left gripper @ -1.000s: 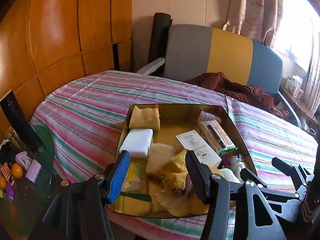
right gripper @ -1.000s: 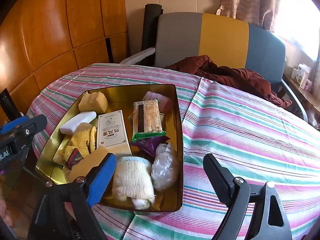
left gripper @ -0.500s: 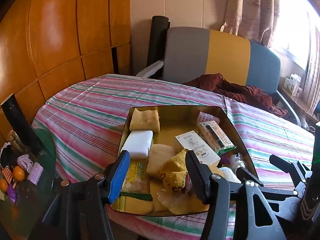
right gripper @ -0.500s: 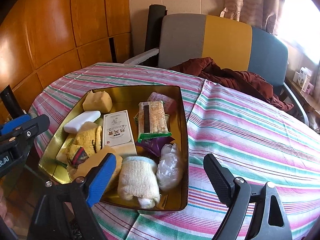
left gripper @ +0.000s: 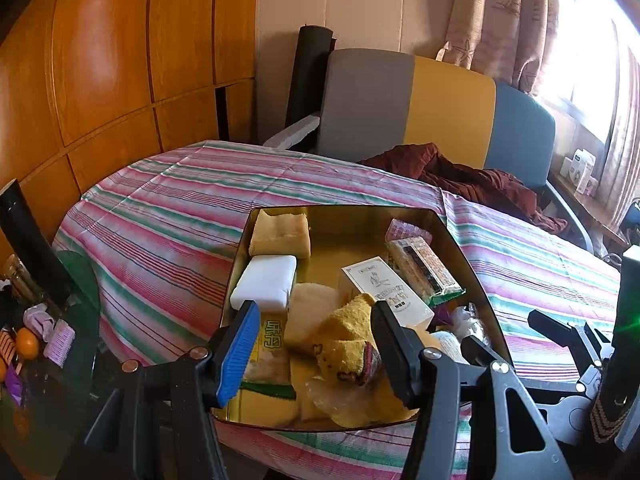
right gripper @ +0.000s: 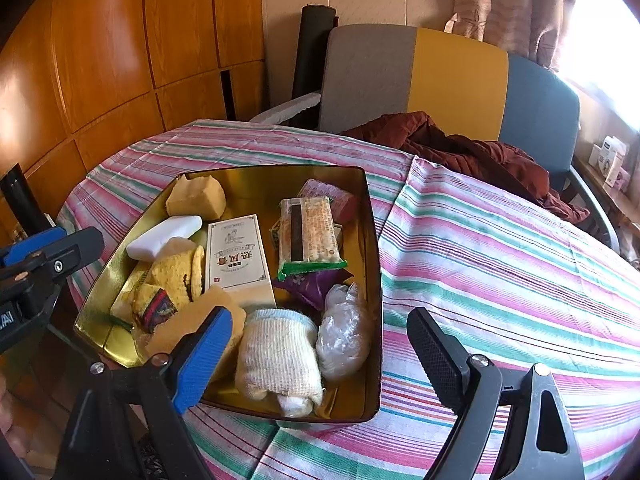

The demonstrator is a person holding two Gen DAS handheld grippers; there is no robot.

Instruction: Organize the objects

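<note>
A gold rectangular metal tin [right gripper: 370, 240] crammed with packets is set near the striped tablecloth's [right gripper: 500, 264] front edge. Nothing is gripped: the left gripper [left gripper: 312, 344] is held half-spread, the right gripper [right gripper: 320, 344] wide.

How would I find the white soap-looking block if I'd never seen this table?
Start at the striped tablecloth and find the gold tin sitting on it, full of small things. Look along the tin's left side, just in front of the yellow sponge-like chunk at the far corner. The white block is the only plain, smooth, rounded slab there, with no printing or wrapper.
</note>
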